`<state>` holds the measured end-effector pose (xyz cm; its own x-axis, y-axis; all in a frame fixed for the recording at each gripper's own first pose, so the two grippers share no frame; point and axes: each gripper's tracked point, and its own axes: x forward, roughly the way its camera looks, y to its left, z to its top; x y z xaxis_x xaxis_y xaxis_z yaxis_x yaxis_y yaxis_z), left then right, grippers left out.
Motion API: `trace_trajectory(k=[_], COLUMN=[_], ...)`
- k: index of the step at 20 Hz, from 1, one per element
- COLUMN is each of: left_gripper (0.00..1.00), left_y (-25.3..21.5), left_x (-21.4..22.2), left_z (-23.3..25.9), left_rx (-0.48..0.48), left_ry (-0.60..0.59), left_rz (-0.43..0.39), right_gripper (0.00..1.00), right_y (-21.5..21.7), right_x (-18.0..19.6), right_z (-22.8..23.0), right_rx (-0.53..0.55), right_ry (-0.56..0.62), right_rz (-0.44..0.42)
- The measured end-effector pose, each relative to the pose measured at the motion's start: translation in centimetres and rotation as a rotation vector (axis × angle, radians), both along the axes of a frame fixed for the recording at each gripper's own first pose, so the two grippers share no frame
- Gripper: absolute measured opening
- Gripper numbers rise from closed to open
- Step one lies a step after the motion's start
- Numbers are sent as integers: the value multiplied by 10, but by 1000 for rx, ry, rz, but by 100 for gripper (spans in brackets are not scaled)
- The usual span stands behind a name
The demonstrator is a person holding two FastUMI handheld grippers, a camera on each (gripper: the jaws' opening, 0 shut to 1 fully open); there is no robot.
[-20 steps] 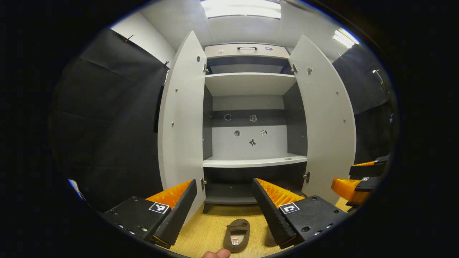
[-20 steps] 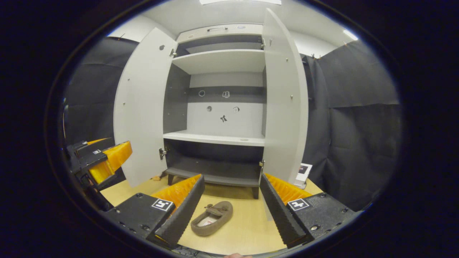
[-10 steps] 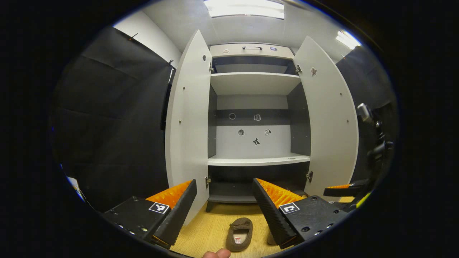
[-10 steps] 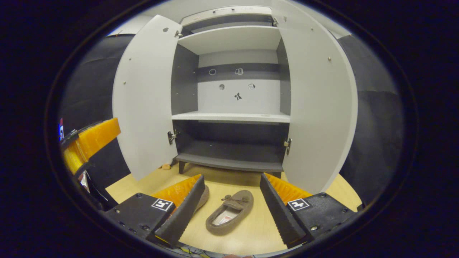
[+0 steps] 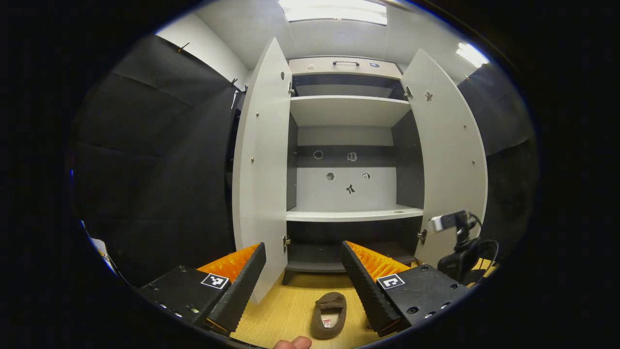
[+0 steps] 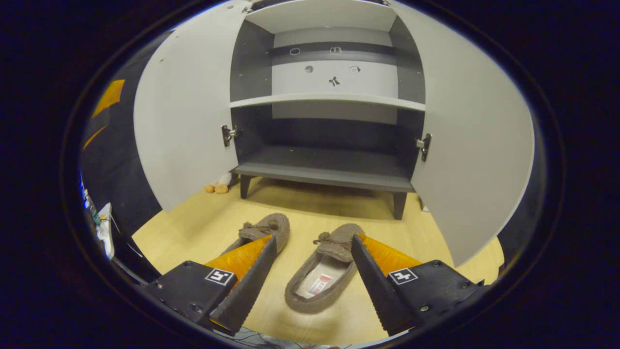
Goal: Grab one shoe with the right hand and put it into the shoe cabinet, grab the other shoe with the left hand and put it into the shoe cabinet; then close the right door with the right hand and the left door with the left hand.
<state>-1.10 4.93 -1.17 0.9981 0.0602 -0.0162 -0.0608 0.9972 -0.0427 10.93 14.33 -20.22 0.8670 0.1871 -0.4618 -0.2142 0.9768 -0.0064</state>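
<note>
Right gripper (image 6: 312,271): jaws spread wide, holding nothing, hovering low over the wooden floor (image 6: 203,228). Two brown slippers lie side by side on the floor, toes toward the shoe cabinet (image 6: 324,167). The right slipper (image 6: 322,276) sits between the jaws, its toe beside the right finger; whether that finger touches it cannot be told. The left slipper (image 6: 261,230) lies just past the left finger, which hides its heel end. Ahead of the jaws the cabinet stands on short legs, both doors swung out: left door (image 6: 186,116), right door (image 6: 477,145). Dark bottom shelf (image 6: 329,169) bare, a pale shelf (image 6: 329,99) above it. Small tan object (image 6: 218,186) on the floor by the cabinet's left front leg, too small to identify.

Left gripper (image 5: 302,278): jaws also wide apart, gripping nothing, held higher and farther back. One slipper (image 5: 329,314) lies on the floor between the jaws, below and nearer the right finger, apart from both. Straight ahead, the open cabinet with its left door (image 5: 261,169) edge-on just beyond the left finger. A fingertip (image 5: 292,343) shows at the bottom edge. Beyond the right finger, a black mount with a small camera (image 5: 455,242) stands in front of the right door.
</note>
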Motion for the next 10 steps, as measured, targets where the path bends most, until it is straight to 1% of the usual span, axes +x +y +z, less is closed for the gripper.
trace_trajectory(k=[2,4,5,6,9,10], left_gripper=[95,95,95,95,95,95], left_y=[2,4,5,7,10,12], left_x=[1,2,2,3,4,6], left_z=[-1,-3,-4,-4,-7,-8], left_rx=[0,0,1,1,3,2], left_ry=[4,7,9,11,17,21], left_rz=[0,-2,-3,-5,-6,-5], right_gripper=[100,100,96,99,91,90], right_y=[9,13,14,16,17,16], right_x=[2,7,11,15,26,30], right_z=[-18,-37,-46,-55,-79,-84], right_rx=[-10,-42,-54,-61,-75,-76], right_ry=[36,57,70,86,139,151], right_rz=[12,4,-1,-5,-33,-47])
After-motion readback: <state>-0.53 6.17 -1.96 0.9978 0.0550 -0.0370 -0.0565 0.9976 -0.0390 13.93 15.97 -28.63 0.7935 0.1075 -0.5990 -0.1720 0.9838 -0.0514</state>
